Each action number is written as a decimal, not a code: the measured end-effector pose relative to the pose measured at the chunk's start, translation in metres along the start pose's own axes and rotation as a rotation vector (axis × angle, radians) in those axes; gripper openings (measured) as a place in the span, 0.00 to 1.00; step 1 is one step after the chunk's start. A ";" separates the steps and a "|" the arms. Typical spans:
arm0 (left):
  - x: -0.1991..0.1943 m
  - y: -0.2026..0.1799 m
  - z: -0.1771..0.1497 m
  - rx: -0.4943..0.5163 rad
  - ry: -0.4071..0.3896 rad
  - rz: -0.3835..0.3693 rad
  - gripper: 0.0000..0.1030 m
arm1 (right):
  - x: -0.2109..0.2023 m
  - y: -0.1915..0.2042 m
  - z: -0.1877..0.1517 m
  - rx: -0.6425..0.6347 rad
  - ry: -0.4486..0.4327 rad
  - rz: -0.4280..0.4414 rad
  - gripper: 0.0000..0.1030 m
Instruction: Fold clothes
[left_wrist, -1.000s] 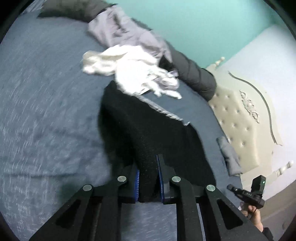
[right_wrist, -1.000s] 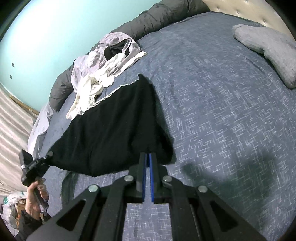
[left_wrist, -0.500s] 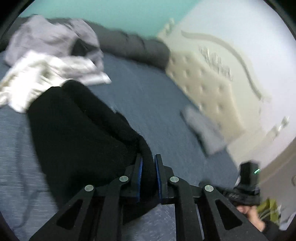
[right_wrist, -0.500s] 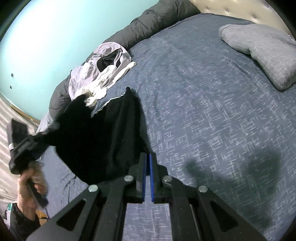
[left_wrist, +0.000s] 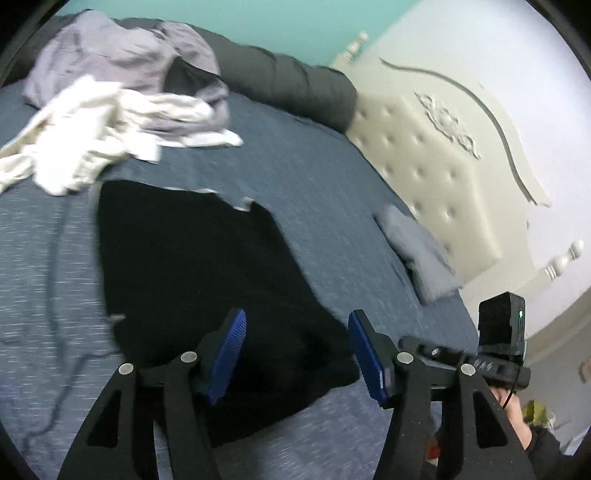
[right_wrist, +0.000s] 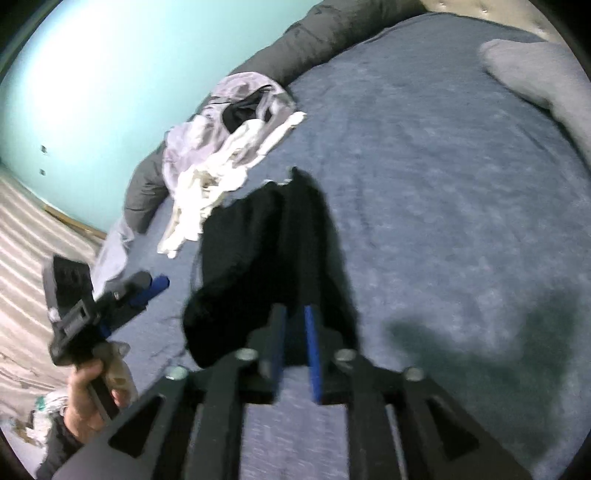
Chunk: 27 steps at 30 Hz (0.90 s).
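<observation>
The black garment (left_wrist: 199, 280) lies folded on the blue bedspread (left_wrist: 325, 192), its long axis running away from both grippers toward the pile of pale clothes (left_wrist: 96, 125). The left gripper (left_wrist: 295, 354) has just been opening — jaws wide, nothing gripped, cloth below. The right gripper (right_wrist: 295, 343) has been opening too — a narrow gap over the garment's near end.

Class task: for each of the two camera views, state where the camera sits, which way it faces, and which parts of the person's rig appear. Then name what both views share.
Left wrist: on the left gripper, jaws just opened, facing the headboard; right gripper at right.
Right wrist: on the right gripper, jaws just opened, facing the teal wall; left gripper and hand at left.
Shared: black garment, clothes pile, bed.
</observation>
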<state>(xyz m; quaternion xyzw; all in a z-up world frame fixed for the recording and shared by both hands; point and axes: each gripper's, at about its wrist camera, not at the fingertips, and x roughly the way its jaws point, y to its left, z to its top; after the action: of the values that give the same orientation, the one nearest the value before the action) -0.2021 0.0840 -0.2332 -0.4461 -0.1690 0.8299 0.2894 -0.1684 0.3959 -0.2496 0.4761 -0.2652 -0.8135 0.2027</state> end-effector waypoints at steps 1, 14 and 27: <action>-0.004 0.010 -0.002 -0.009 0.003 0.016 0.60 | 0.005 0.003 0.003 0.004 0.009 0.015 0.41; 0.019 0.044 -0.045 0.014 0.096 0.074 0.60 | 0.096 0.047 0.036 -0.077 0.204 -0.022 0.56; 0.031 0.043 -0.053 0.039 0.110 0.086 0.60 | 0.119 0.071 0.026 -0.265 0.209 -0.113 0.13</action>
<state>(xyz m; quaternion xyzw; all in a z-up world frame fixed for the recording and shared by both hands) -0.1851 0.0720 -0.3054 -0.4921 -0.1176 0.8189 0.2709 -0.2413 0.2775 -0.2745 0.5414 -0.1058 -0.7976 0.2442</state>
